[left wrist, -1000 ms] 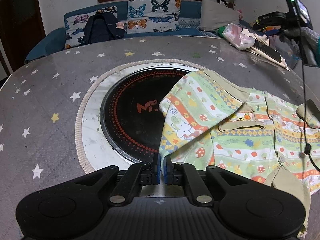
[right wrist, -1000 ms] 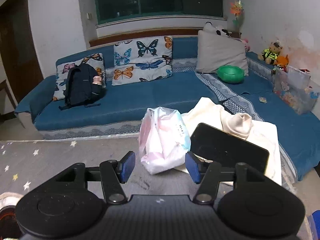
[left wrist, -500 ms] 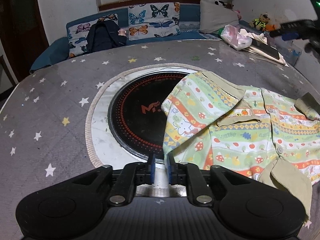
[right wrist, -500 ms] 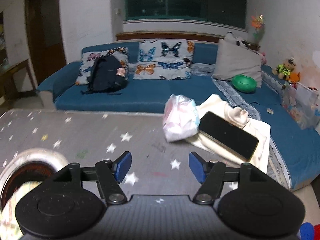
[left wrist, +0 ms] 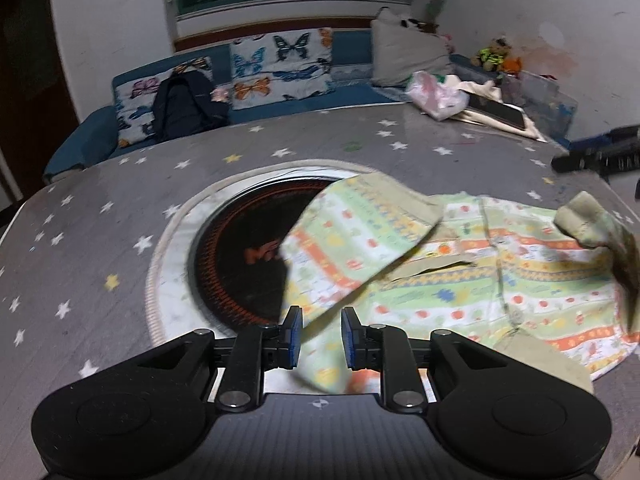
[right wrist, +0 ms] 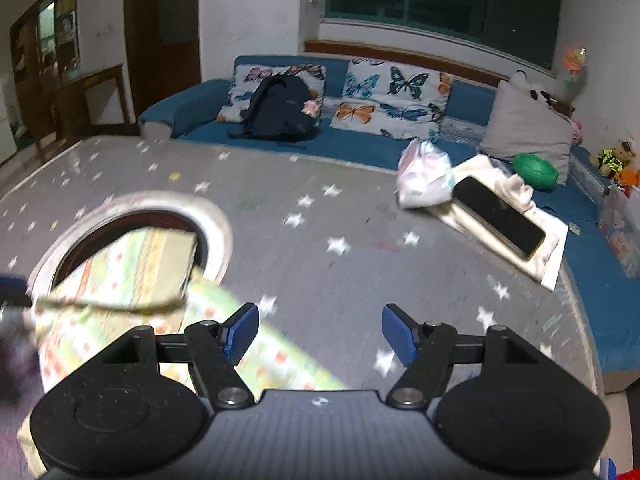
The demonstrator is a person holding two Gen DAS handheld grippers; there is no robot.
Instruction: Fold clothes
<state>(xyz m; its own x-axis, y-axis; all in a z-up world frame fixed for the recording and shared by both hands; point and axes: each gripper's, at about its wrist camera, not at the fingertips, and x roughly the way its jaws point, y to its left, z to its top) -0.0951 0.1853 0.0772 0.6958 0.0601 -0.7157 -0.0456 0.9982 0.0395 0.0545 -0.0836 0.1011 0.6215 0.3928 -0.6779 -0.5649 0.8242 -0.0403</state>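
A child's striped top (left wrist: pixel 500 280), green, orange and yellow with beige cuffs, lies on the round grey star-print table (left wrist: pixel 120 220), partly over the black hob (left wrist: pixel 236 264) at its centre. One sleeve (left wrist: pixel 360 232) is raised and folded across the body. Its lower edge runs between the blue pads (left wrist: pixel 294 336) of my left gripper (left wrist: pixel 321 338). The jaws are opening and the pads stand clear of the cloth. My right gripper (right wrist: pixel 320 334) hovers over bare tablecloth just right of the top (right wrist: pixel 120 272), jaws wide and still opening, nothing between them.
A pink-and-white plastic bag (right wrist: pixel 424 176) and a black phone (right wrist: pixel 500 216) on cream cloth sit at the table's far right edge. Beyond the table runs a blue sofa (right wrist: pixel 360 140) with butterfly cushions and a dark backpack (right wrist: pixel 280 108).
My left jaws have parted from shut, and the sleeve has been lifted up off the hob. My right gripper has swept leftward over the table, bringing the top into its view.
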